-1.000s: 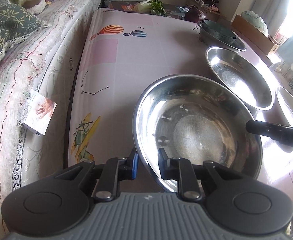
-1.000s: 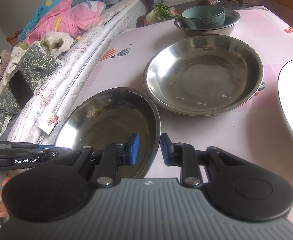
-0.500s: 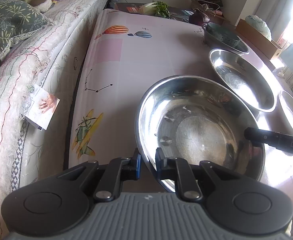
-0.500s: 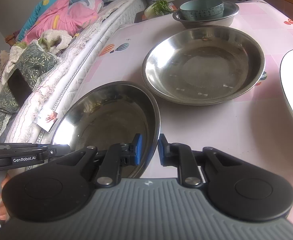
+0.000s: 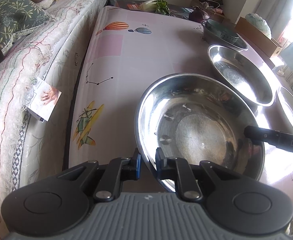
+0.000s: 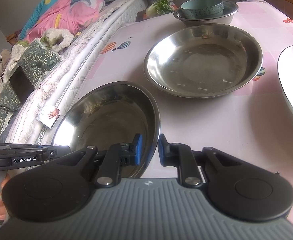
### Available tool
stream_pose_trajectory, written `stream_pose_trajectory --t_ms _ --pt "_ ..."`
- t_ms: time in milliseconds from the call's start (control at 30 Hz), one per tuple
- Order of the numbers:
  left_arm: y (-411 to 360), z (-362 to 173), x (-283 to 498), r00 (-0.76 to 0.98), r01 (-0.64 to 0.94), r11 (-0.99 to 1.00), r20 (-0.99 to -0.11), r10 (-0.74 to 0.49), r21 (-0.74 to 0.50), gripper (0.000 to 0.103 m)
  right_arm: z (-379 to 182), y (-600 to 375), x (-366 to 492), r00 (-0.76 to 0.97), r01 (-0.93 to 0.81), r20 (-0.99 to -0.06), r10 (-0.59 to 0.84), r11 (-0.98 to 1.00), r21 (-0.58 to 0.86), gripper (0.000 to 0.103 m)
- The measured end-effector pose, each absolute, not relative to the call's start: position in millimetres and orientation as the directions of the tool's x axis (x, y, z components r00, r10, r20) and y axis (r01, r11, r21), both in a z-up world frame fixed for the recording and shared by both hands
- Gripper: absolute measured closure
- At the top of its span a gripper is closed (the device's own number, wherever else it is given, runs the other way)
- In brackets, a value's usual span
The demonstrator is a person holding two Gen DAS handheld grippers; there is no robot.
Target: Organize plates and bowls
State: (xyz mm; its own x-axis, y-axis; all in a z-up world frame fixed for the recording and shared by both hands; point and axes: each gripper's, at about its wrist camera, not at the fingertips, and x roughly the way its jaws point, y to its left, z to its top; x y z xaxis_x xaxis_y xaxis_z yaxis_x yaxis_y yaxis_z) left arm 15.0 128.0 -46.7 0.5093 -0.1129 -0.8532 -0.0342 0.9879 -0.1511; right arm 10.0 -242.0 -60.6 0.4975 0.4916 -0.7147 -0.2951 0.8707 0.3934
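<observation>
Both grippers' jaws clamped on steel basin (image 5: 198, 128) rim

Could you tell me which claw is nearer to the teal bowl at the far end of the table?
Right, I judge. Both claws grip the near steel plate's rim: the right claw on the side toward the teal bowl, the left claw on the bed side.

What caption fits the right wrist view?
Right gripper clamps the near steel pan rim; a second steel pan sits beyond.
</observation>
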Motion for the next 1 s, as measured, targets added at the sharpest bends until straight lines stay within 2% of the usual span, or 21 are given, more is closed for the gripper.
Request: stream_pose_trajectory --t_ms 333,1000 --pt "124.8 -47.3 16.8 0.504 -0.021 0.989 -0.856 -0.113 -0.143 0.087 -60.1 -243.0 8.9 0.504 -0.298 -0.713 0.487 0.873 0.386 0.087" --pt "111.6 -49.3 35.0 0.510 0.019 1.000 -0.860 -0.027 -0.020 0.078 -65.9 -239.1 10.7 0.518 -0.319 -0.713 0.472 0.881 0.351 0.087"
